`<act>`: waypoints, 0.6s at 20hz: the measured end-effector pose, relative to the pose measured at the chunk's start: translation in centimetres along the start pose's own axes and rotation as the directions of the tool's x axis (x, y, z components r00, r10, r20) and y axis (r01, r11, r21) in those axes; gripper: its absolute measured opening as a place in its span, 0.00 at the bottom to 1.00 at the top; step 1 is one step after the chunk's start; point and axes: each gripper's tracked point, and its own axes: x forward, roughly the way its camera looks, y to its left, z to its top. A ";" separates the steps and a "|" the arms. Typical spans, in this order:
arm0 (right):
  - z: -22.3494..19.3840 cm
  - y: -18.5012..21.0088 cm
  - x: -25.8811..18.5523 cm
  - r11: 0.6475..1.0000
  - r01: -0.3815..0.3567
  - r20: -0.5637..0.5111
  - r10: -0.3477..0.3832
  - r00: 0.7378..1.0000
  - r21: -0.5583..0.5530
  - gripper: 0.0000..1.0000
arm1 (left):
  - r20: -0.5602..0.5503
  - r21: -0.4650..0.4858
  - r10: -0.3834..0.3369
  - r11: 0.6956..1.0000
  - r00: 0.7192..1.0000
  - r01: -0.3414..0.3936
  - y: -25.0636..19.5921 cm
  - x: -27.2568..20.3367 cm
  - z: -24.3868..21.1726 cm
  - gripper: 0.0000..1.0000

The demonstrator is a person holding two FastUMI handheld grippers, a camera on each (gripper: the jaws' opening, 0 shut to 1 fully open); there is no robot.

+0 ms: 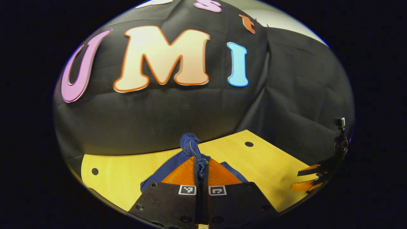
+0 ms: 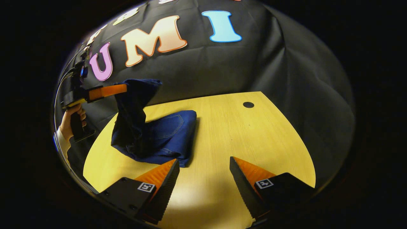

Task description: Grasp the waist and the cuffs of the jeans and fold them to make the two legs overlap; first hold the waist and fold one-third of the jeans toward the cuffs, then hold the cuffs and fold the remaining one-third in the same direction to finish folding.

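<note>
Dark blue jeans (image 2: 168, 135) lie partly folded on the wooden table (image 2: 254, 133), a back pocket facing up. One end of them is lifted off the table and hangs from my left gripper (image 2: 122, 89), which a hand (image 2: 68, 122) holds at the left. In the left gripper view the left gripper (image 1: 201, 165) is shut on a bunch of the jeans (image 1: 190, 144) that sticks up past the fingertips. My right gripper (image 2: 204, 160) stands open just right of the jeans' near edge, nothing between its fingers. The right gripper (image 1: 310, 179) also shows at the far right.
The table (image 1: 127, 171) has small round holes (image 1: 94, 171) (image 1: 249, 144) near its back corners, one hole (image 2: 248, 104) lying right of the jeans. Black cloth walls close in the back and the right side.
</note>
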 end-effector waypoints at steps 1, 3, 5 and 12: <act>-0.1 -0.4 0.0 1.000 0.000 0.000 0.000 1.000 0.005 0.98 | -0.014 -0.001 -0.014 1.000 1.000 0.014 -1.4 0.6 -0.6 0.00; -0.3 -1.2 0.1 1.000 0.002 -0.004 -0.002 1.000 0.013 0.98 | -0.040 0.022 -0.026 0.999 0.999 0.027 -4.1 1.5 -2.4 0.00; -0.3 -1.5 0.1 1.000 -0.003 -0.005 0.003 1.000 0.021 0.98 | -0.097 0.074 -0.017 0.997 0.995 0.024 -6.4 2.2 -5.6 0.00; -0.1 -2.4 0.2 0.999 -0.006 -0.006 0.007 1.000 0.035 0.98 | -0.228 0.214 0.008 0.976 0.974 0.043 -11.6 2.4 -16.2 0.03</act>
